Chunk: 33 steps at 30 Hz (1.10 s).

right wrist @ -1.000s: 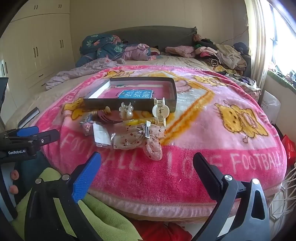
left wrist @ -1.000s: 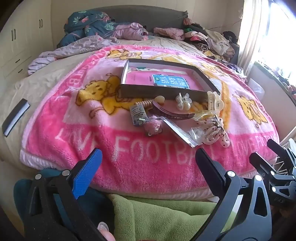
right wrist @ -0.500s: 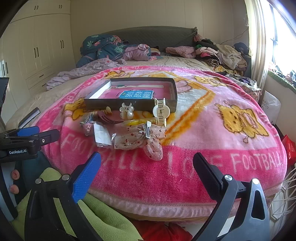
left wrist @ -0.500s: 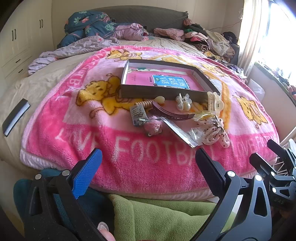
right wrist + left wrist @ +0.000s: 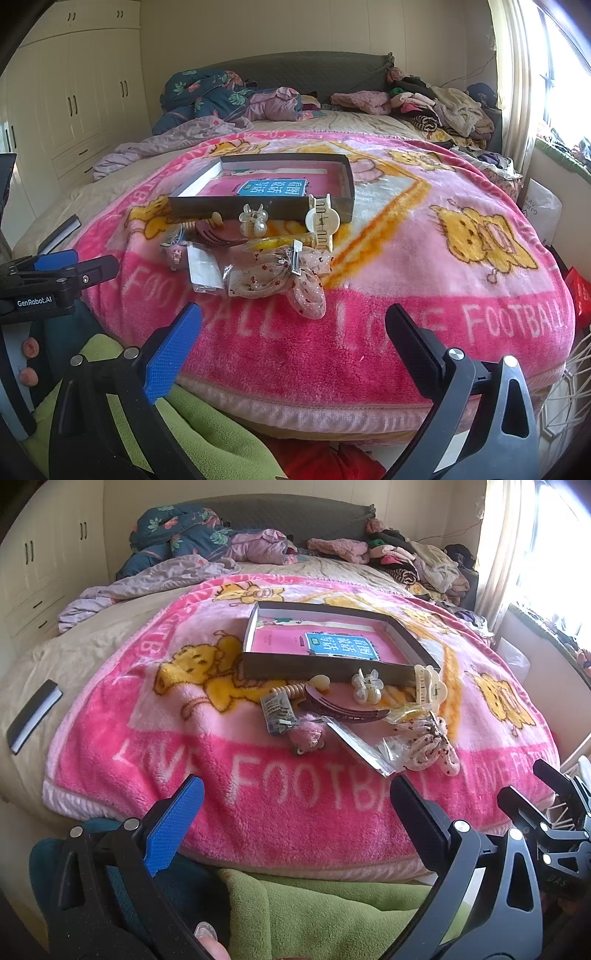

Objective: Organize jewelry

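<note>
A shallow dark box (image 5: pixel 317 666) (image 5: pixel 258 205) with a pink book inside lies on the pink blanket. In front of it lies a pile of hair accessories: a cream claw clip (image 5: pixel 428 688) (image 5: pixel 322 220), a pearl flower clip (image 5: pixel 365 688) (image 5: pixel 253 219), a dark brown curved clip (image 5: pixel 343 709), a dotted fabric bow (image 5: pixel 430 746) (image 5: pixel 288 280), a pink fluffy piece (image 5: pixel 306 734) and clear packets (image 5: pixel 202 269). My left gripper (image 5: pixel 295 805) is open and empty, short of the pile. My right gripper (image 5: pixel 291 332) is open and empty, just before the bow.
The pink blanket (image 5: pixel 147 746) covers a bed with heaped clothes (image 5: pixel 436 99) at the far end. A black and white flat object (image 5: pixel 33 716) lies at the left. Green cloth (image 5: pixel 332 912) lies below the bed's edge. Wardrobes (image 5: pixel 74 96) stand at the left.
Both views have risen and drawn very slightly closer to the pile. Nothing on the blanket has moved, and both grippers stay open.
</note>
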Available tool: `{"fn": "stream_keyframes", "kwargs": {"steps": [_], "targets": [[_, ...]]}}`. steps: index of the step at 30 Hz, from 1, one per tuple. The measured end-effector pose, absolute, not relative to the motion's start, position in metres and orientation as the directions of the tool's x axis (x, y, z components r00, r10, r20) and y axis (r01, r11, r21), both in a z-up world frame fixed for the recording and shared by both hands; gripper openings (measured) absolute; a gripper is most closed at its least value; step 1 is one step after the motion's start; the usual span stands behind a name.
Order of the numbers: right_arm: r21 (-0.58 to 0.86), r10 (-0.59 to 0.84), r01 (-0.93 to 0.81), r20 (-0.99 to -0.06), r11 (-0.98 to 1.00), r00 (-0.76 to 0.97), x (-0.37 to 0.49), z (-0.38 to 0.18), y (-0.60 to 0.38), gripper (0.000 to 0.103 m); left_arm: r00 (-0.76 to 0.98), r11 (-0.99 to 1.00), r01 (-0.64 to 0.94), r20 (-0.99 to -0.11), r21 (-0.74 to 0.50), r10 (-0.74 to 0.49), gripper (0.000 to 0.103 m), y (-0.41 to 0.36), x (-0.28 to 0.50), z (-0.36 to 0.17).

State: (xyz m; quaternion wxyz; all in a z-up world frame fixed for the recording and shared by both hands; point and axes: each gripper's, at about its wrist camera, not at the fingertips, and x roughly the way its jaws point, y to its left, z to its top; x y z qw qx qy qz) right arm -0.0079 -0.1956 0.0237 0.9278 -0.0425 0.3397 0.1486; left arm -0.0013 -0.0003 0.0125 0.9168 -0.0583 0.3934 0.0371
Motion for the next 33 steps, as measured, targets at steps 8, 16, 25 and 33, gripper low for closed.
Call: {"fn": "stream_keyframes", "kwargs": {"steps": [8,16,25,33], "targets": [[0.026,0.248,-0.304,-0.646,0.952,0.722,-0.008,0.021,-0.194,0.097,0.688,0.991,-0.113,-0.725,-0.076,0.023,0.093,0.000,-0.001,0.013],[0.032,0.255,-0.307,-0.644,0.951,0.721,-0.004,0.020,-0.197,0.097,0.690,0.990,-0.115,-0.724,-0.079,0.023,0.093,0.001,-0.001,0.013],[0.033,0.256,-0.308,-0.644,0.951,0.721,-0.004,0.020,-0.196,0.097,0.689,0.990,-0.115,-0.724,-0.078,0.024,0.093,0.001,-0.001,0.013],[0.044,0.267,-0.316,-0.650,0.948,0.711,0.003,0.018,-0.195,0.097,0.683,0.987,-0.126,-0.730,-0.100,0.013,0.093,0.007,0.001,0.011]]}}
